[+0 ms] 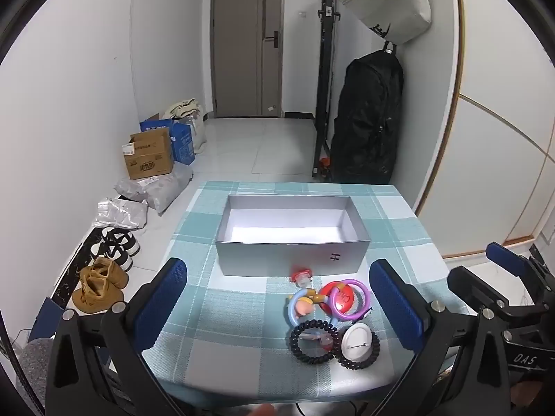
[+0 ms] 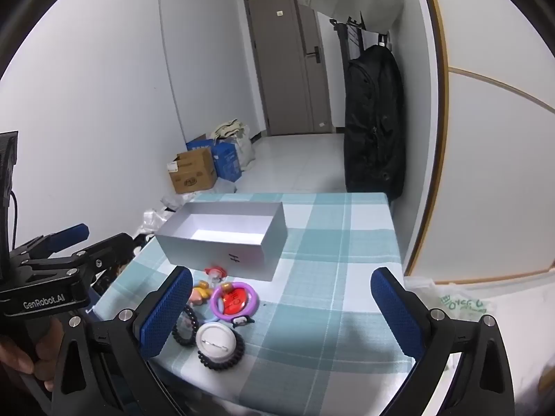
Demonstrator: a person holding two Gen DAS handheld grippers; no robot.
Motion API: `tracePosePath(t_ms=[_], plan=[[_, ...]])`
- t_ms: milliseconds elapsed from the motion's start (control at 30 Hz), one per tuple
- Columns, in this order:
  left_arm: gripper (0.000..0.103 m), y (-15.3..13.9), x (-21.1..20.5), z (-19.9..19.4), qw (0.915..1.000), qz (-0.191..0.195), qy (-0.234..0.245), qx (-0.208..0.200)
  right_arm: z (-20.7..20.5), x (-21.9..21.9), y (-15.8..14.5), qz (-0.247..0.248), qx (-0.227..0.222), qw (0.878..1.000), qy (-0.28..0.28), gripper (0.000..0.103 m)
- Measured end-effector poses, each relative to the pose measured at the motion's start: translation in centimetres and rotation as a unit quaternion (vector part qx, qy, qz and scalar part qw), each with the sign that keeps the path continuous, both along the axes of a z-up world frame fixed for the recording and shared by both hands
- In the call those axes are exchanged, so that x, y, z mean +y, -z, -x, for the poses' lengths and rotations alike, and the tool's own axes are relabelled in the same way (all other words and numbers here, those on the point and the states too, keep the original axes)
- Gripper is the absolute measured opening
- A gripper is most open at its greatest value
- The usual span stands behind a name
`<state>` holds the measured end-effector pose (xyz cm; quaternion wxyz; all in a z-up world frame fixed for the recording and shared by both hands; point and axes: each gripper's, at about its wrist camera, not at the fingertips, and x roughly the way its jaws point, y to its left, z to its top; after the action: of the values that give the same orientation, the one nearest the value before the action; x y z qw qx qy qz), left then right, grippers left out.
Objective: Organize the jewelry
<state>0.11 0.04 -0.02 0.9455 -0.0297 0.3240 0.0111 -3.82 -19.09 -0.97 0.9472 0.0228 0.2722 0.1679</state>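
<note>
Two tools hang over the near edge of a tabletop (image 1: 392,228) that is covered with a blue and white checked cloth. The left tool (image 1: 277,298) has its blue padded fingers (image 1: 161,294) spread wide, and nothing is between them. The right tool (image 2: 282,308) is spread wide as well and grips nothing; its left finger (image 2: 166,312) stands in front of part of the jewelry in its own view. A hand (image 2: 24,357) holds the handle of the left tool at the edge of the right wrist view.

The jewelry lies in a small pile on the cloth, near the front edge and just before an open grey box (image 1: 291,235). The box is empty inside and has a small dark mark on its front wall. In the pile I see a purple ring (image 1: 350,300) lying over a red round piece (image 1: 341,298), a light blue ring (image 1: 300,306), a small figure with a red cap (image 1: 301,275) closest to the box, a black coiled hair tie (image 1: 314,341), and a white round badge (image 1: 357,341) resting on a second black coiled tie. The pieces touch and overlap each other.

On the floor at the left stand cardboard boxes (image 1: 149,154) and shoes (image 1: 100,284).
</note>
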Motion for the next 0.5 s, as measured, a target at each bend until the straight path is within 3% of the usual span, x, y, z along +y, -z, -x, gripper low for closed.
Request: tracePosePath(t_ms=[133, 500], plan=[[0.102, 0.1, -0.6, -0.4, 0.9998, -0.020, 0.000, 0.002, -0.4, -0.2, 0.0, 0.004, 0.011, 1.000, 0.003, 0.103], [0.102, 0.5, -0.4, 0.3, 0.9999, -0.011, 0.011, -0.006, -0.1, -0.3, -0.3, -0.001, 0.009, 1.000, 0.013, 0.103]])
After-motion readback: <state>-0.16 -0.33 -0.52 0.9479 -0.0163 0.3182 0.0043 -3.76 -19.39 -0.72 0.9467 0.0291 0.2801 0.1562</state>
